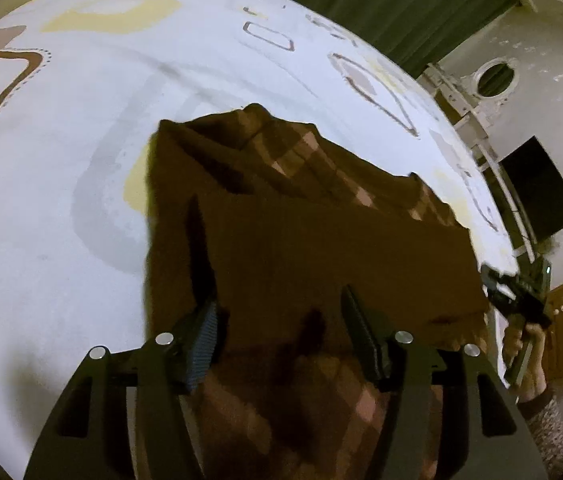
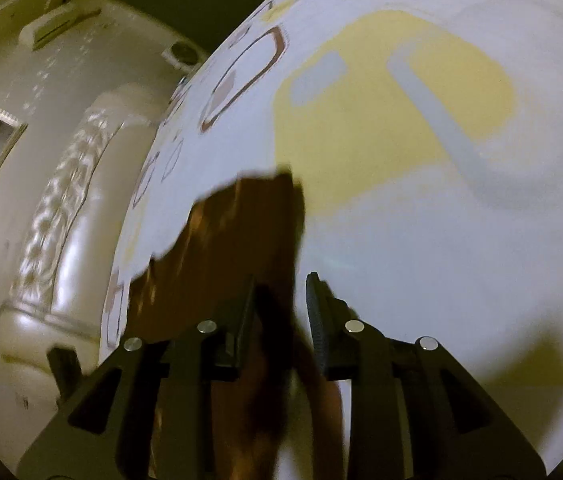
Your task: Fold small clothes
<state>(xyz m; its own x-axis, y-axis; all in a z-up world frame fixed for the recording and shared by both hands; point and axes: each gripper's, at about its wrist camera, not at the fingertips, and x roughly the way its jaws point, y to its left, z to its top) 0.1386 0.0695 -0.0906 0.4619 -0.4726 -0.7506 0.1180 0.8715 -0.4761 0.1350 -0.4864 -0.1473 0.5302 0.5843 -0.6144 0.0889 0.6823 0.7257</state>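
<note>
left gripper (image 1: 277,320) jaws stand apart over the brown checked garment (image 1: 321,240), nothing pinched, so the fold rests flat on the patterned bedsheet (image 1: 61,160); right gripper (image 2: 281,308) hangs parted at the cloth's far edge, apparently released.

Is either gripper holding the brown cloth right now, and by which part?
Neither clearly: the left gripper stands open over the brown checked cloth; the right gripper straddles its edge, grip uncertain.
</note>
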